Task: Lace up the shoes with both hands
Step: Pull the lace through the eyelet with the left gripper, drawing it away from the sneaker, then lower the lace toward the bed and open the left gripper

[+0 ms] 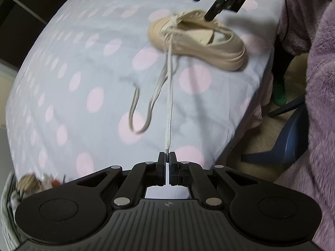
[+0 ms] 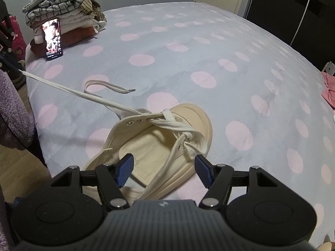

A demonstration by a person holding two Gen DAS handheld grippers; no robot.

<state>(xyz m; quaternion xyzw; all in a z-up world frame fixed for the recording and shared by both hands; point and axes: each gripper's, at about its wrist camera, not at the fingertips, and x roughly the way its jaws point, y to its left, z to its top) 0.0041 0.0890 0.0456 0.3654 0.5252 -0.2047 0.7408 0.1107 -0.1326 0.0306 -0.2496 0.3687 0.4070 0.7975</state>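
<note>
Lace (image 1: 169, 113) taut in left tongs (image 1: 167, 156)

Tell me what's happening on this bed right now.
A person with two handheld grippers is lacing a cream canvas shoe on the polka-dot bedspread. The left gripper is shut on one white flat shoelace, pulled taut from the eyelets. The right gripper hangs open over the shoe.

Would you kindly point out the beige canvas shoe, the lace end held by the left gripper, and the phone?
beige canvas shoe (image 2: 201, 123): right wrist view, on its rubber toe cap.
white flat lace end (image 1: 169, 113): left wrist view, mid-way along the taut stretch.
black phone with lit screen (image 2: 52, 38): right wrist view, centre of screen.
</note>
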